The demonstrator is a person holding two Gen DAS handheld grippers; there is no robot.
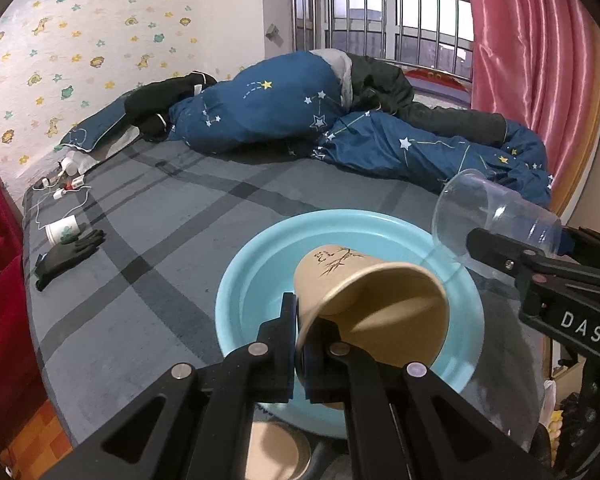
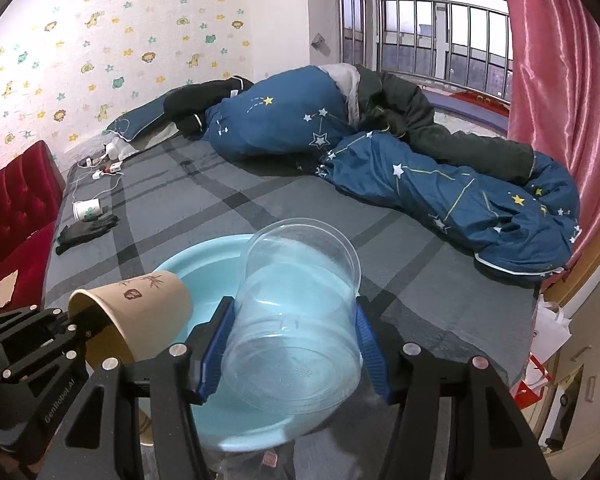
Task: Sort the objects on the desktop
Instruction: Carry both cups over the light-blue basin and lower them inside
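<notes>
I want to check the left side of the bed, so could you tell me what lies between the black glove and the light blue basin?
Nothing: in both views only bare grey plaid bedcover separates the black glove from the light blue basin.

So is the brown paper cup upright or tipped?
Tipped: the brown paper cup lies sideways in the left gripper, its empty mouth facing the camera.

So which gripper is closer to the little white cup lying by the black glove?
Left. The left gripper, holding the brown cup, sits on the white cup's side; the right gripper is farther away.
</notes>
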